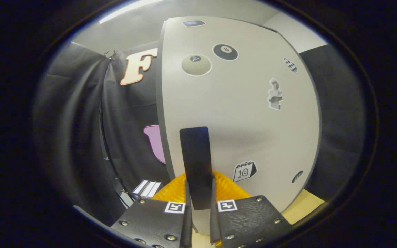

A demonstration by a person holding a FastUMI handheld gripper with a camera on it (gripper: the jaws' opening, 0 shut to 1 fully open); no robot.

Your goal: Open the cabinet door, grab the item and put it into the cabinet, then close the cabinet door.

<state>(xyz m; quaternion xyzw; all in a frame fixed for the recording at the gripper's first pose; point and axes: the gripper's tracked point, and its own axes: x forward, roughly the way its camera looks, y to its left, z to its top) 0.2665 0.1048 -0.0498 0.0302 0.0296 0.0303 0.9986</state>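
Cabinet door (240, 113) stands right in front of me in the gripper view, a pale flat panel dotted with stickers, and its dark upright handle (195, 165) runs down into the gap between my fingers. The gripper (200, 208) is nearly closed around that handle; the fingers sit close on either side of it, though I cannot tell for certain that both press on it. I judge the door to be stiff and light on its hinge, and the slim handle rigid and smooth, so the lower part where I am now seems the right hold. An orange ridged item (226, 187) shows just behind the fingers at the foot of the door, on the table (305, 203). It looks like light, hard plastic.
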